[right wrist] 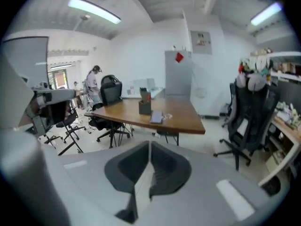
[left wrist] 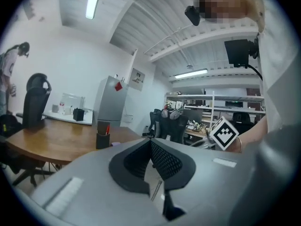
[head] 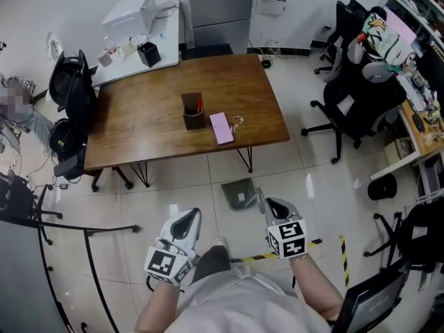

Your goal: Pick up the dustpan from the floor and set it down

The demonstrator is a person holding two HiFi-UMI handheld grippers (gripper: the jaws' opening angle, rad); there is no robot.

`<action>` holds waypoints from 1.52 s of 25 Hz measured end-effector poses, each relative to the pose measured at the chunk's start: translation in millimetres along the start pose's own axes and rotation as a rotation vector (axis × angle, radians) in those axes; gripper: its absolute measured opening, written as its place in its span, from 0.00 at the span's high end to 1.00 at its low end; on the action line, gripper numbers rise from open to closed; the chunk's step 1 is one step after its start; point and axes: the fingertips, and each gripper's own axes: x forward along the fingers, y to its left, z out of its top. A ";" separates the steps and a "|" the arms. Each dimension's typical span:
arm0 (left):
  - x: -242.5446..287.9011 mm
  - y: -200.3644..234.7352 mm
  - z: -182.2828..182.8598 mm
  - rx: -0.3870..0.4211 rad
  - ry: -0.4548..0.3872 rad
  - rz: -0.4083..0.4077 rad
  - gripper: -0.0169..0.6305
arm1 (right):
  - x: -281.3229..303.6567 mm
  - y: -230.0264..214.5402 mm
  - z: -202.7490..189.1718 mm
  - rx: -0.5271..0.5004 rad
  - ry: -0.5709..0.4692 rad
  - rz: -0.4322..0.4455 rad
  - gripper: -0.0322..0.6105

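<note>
Together, left gripper and right gripper point forward; jaws closed, empty.

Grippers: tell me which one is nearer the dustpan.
The right gripper: in the head view it shows just beside the grey dustpan on the floor, while the left gripper is farther off.

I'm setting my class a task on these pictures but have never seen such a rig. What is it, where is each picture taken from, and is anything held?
No robot: a person holds a two-jaw tool in each hand. The head view looks down from the person's head at the left gripper and right gripper; the other two views ride on those grippers. Both pairs of jaws are together and hold nothing. A grey dustpan sits on the floor ahead of them; the wooden table carries a pen holder.
</note>
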 end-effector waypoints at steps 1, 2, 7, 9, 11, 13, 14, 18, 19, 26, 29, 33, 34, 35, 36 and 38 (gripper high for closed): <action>-3.9 -16.5 3.7 0.016 -0.017 0.000 0.95 | -20.1 4.5 9.2 -0.038 -0.051 0.015 0.95; -9.8 -34.2 7.7 0.030 -0.037 0.004 0.95 | -41.3 7.8 15.1 -0.057 -0.089 0.017 0.95; -54.9 -123.9 20.4 0.091 -0.130 0.036 0.95 | -147.0 31.8 24.9 -0.061 -0.260 0.081 0.95; -68.7 -151.1 9.4 0.086 -0.097 0.037 0.95 | -181.2 43.4 20.9 -0.014 -0.341 0.164 0.95; -79.1 -170.8 -2.1 0.034 -0.058 0.024 0.95 | -200.4 48.1 11.7 0.041 -0.371 0.216 0.95; -89.0 -186.3 -10.1 -0.022 -0.039 -0.014 0.95 | -203.3 49.5 -0.4 0.048 -0.334 0.212 0.95; -94.3 -192.2 -12.7 -0.033 -0.042 -0.032 0.95 | -204.2 51.9 -3.6 0.036 -0.317 0.209 0.95; -110.2 -196.5 -7.2 -0.003 -0.065 -0.029 0.95 | -220.4 72.5 12.4 0.004 -0.361 0.242 0.95; -112.9 -194.9 -4.1 -0.003 -0.064 -0.026 0.95 | -225.1 79.9 18.8 -0.021 -0.382 0.245 0.95; -125.2 -197.8 10.3 0.003 -0.045 -0.047 0.95 | -250.3 122.7 46.7 -0.117 -0.470 0.311 0.95; -125.6 -203.3 8.8 0.030 -0.054 -0.067 0.95 | -252.2 121.2 43.7 -0.128 -0.467 0.277 0.95; -126.7 -206.8 14.5 0.073 -0.061 -0.094 0.95 | -252.5 118.3 44.6 -0.162 -0.477 0.213 0.95; -127.4 -205.2 14.7 0.077 -0.062 -0.092 0.95 | -252.3 118.7 44.7 -0.158 -0.480 0.214 0.95; -128.2 -203.9 15.2 0.079 -0.062 -0.087 0.95 | -252.3 119.0 44.6 -0.151 -0.483 0.218 0.95; -128.9 -203.1 16.2 0.081 -0.061 -0.082 0.95 | -252.0 119.0 44.3 -0.144 -0.485 0.223 0.95; -129.6 -201.3 16.5 0.084 -0.061 -0.077 0.95 | -250.1 118.1 43.5 -0.123 -0.480 0.234 0.95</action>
